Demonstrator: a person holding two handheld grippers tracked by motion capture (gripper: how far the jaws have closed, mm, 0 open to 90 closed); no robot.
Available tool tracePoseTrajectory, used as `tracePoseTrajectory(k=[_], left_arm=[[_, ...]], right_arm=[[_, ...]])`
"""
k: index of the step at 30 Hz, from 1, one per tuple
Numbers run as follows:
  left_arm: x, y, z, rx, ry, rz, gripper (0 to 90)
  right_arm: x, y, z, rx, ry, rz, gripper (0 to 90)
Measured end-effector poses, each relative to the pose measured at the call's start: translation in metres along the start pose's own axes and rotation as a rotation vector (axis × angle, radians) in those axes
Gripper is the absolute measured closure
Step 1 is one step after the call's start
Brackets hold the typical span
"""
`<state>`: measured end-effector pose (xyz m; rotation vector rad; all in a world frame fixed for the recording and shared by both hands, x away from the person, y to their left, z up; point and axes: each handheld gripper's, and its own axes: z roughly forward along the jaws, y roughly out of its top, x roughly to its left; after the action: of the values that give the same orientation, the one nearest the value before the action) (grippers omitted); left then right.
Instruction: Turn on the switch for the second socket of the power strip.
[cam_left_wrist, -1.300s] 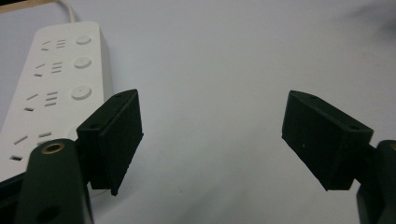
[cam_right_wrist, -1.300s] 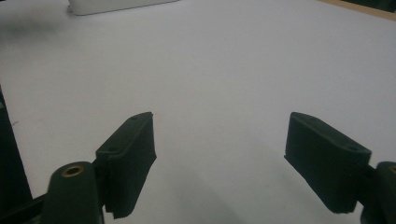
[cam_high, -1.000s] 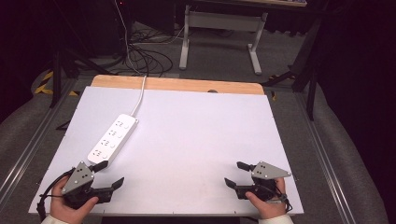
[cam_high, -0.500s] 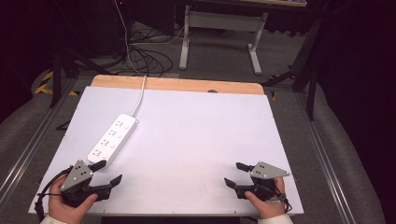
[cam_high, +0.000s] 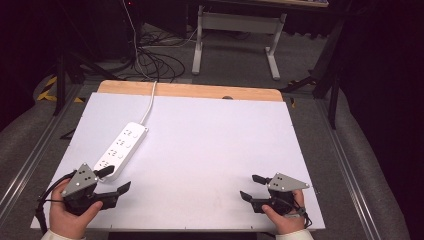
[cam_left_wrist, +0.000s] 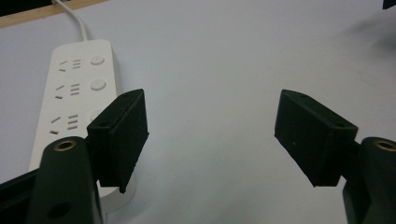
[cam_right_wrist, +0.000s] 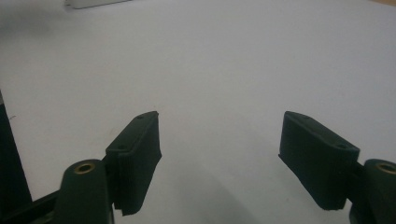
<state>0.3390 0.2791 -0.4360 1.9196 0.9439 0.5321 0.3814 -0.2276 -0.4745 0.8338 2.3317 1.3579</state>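
the white desk carried a white power strip at its left, its cord trailing off the far edge. the left gripper sat just beside the strip's near end, fingers spread and empty; a careless advance could nudge the strip or snag its cord. the right gripper, fingers likewise apart, lay well away.

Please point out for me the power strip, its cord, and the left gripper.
power strip (cam_high: 121, 149): high view, middle of its white top face.
cord (cam_high: 149, 104): high view, white stretch running toward the far edge.
left gripper (cam_high: 111, 180): high view, midway between its open jaws.
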Motion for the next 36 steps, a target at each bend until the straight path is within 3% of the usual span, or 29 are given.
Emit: tracePoseTrajectory(k=[14,23,28,30,36], left_arm=[[0.013,0.026,0.004,-0.004,-0.021,0.011,27.5],[0.019,0.037,0.006,-0.029,-0.006,-0.005,27.2],[0.026,0.043,0.010,-0.023,0.018,0.017,25.3],[0.028,0.045,0.013,-0.032,0.014,-0.003,25.0],[0.035,0.049,0.019,-0.046,0.019,-0.010,25.3]], right_arm=[[0.001,-0.001,0.001,0.009,0.004,0.002,29.5],[0.001,-0.002,0.001,0.013,0.006,0.000,29.5],[0.001,-0.002,0.002,0.017,0.004,-0.004,29.5],[0.001,-0.002,0.002,0.019,0.004,-0.002,29.5],[0.001,-0.002,0.002,0.021,0.004,-0.001,29.5]])
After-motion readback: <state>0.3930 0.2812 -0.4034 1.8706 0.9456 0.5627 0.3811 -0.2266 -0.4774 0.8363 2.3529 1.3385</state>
